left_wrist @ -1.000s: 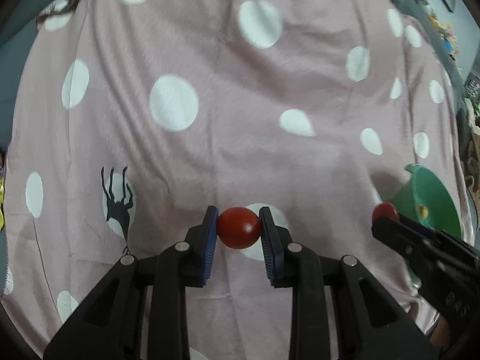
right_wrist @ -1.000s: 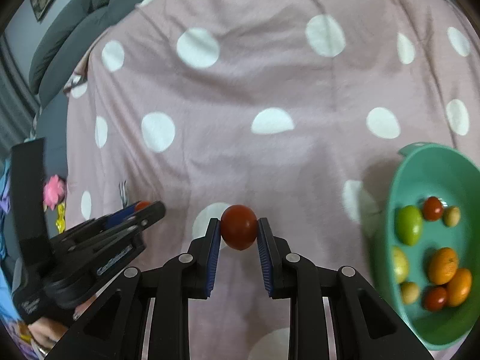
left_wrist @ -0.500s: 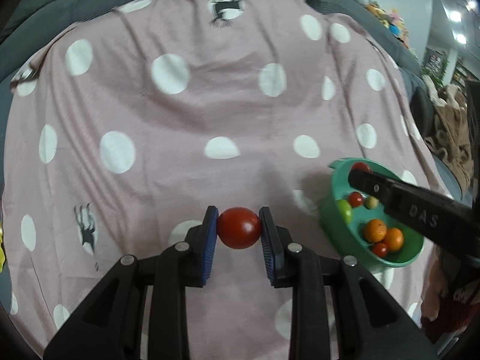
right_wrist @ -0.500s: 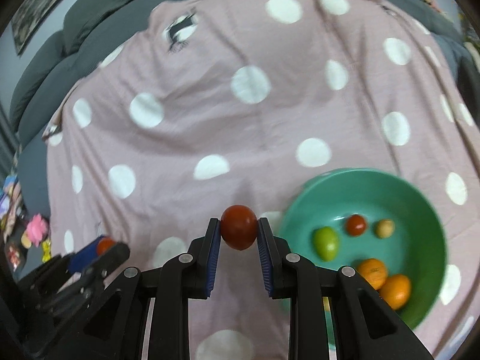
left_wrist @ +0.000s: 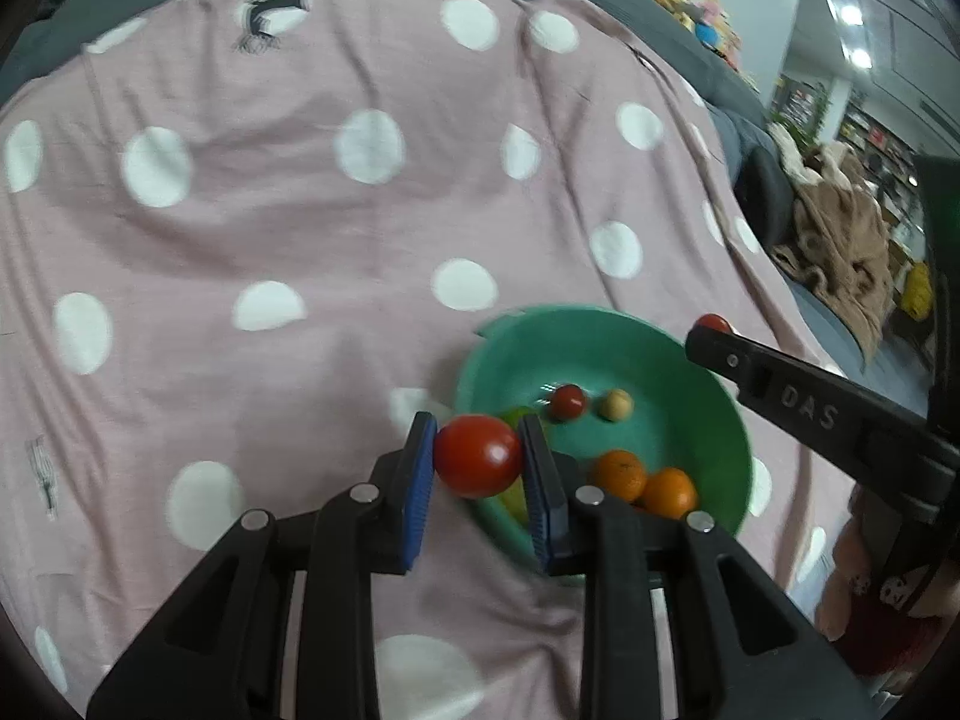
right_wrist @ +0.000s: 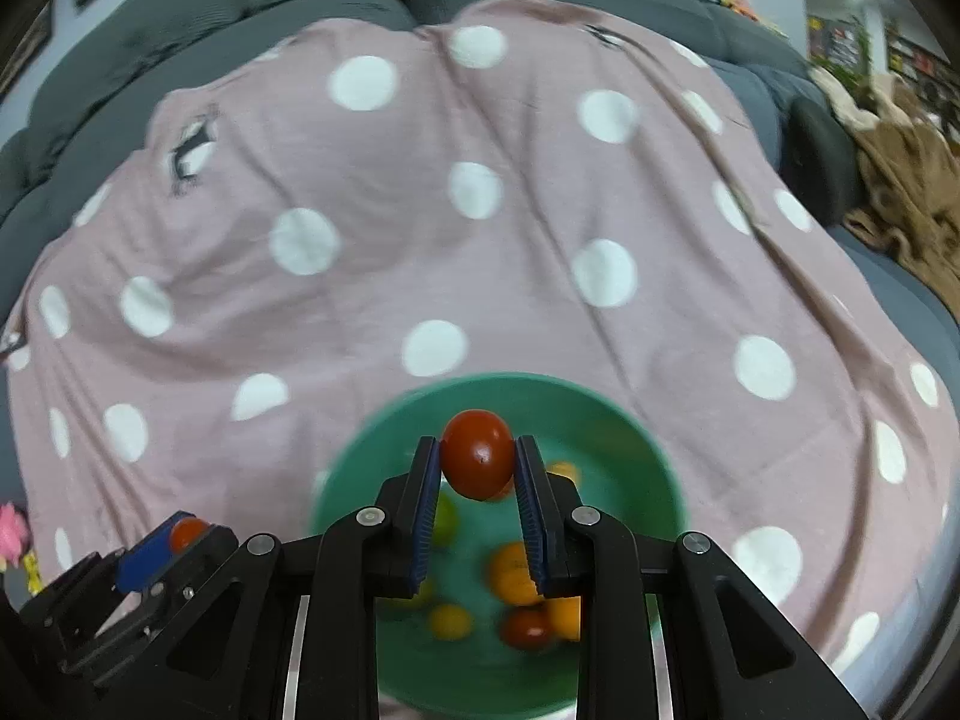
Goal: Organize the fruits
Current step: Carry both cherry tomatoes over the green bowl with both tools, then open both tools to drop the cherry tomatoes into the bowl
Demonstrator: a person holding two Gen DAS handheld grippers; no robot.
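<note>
My left gripper (left_wrist: 479, 456) is shut on a red tomato (left_wrist: 478, 455) just over the near left rim of the green bowl (left_wrist: 702, 378). My right gripper (right_wrist: 478, 459) is shut on a second red tomato (right_wrist: 478, 454) and hangs above the green bowl (right_wrist: 630, 456). Inside the bowl lie several fruits: two oranges (left_wrist: 645, 483), a small red tomato (left_wrist: 568, 401), a pale round fruit (left_wrist: 617, 405) and a green one partly hidden behind my fingers. The right gripper (left_wrist: 711, 327) reaches in from the right in the left wrist view; the left gripper (right_wrist: 189, 534) shows at lower left in the right wrist view.
The bowl sits on a pink cloth with white dots (right_wrist: 480, 228) spread over a grey sofa (right_wrist: 336, 6). A brown blanket (right_wrist: 906, 192) lies on the sofa to the right. Toys and shelves show far right.
Both grippers have swung to the right with their tomatoes still held. The bowl has come from the right edge to sit under and beside the fingertips.
</note>
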